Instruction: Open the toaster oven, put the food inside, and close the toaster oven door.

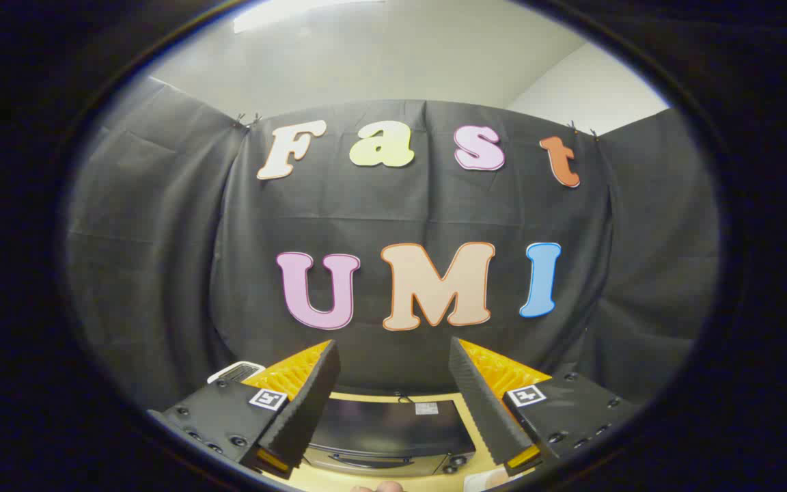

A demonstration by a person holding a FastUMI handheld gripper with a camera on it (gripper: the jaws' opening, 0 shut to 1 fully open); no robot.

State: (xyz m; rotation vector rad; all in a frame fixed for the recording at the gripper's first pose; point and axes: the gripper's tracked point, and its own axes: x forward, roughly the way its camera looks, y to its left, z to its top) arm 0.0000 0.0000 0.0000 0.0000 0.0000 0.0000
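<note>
Gripper view: looks forward and slightly down from well above the table (393, 482), toward the booth's cloth wall.
Gripper (393, 383): released; the two fingers stand wide apart with nothing between them.
Oven (387, 427): sits on the pale table below and beyond the fingertips, framed in the gap between the fingers, its back toward the cloth wall.
Oven look: dark, glossy top with a small pale sticker near the rear edge; a lighter front band with a long handle (366, 462) and what appear to be knobs at its right end, though the lens bends this part too much to be sure.
Door: judged shut, since the handle lies flush along the front.
Food: small pale shapes at the table's near edge may be the food; cannot tell.
Step in hand: the approach, before any contact; opening is not yet begun.
Next move calls for: lowering the fingers to the front band, lining them up on the handle, then closing on it and pulling the door outward and down.
</note>
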